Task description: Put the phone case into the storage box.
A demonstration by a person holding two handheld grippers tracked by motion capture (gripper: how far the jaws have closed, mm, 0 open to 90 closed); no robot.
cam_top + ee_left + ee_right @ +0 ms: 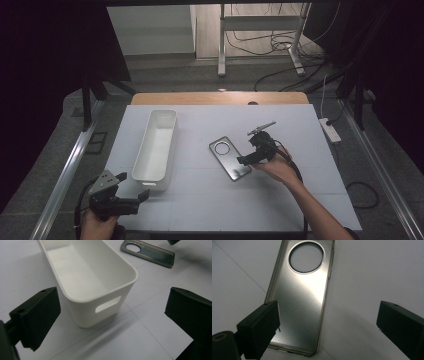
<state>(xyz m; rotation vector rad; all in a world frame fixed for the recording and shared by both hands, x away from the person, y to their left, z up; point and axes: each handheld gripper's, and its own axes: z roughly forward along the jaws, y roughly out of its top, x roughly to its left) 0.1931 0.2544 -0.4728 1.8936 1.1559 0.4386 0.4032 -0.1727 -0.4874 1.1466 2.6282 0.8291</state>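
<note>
Presently, right claw [243, 160]: jaws wide, nothing held, centre-right of the high view, just beside the near end of the phone case [229, 157]. Case: flat on the white counter [280, 200], round cutout at its far end. Left claw [143, 196]: jaws wide, lower left, before the white bin [156, 145].

High view overhead facing forward, gripper views close, all sharing phone case [229, 158].
</note>
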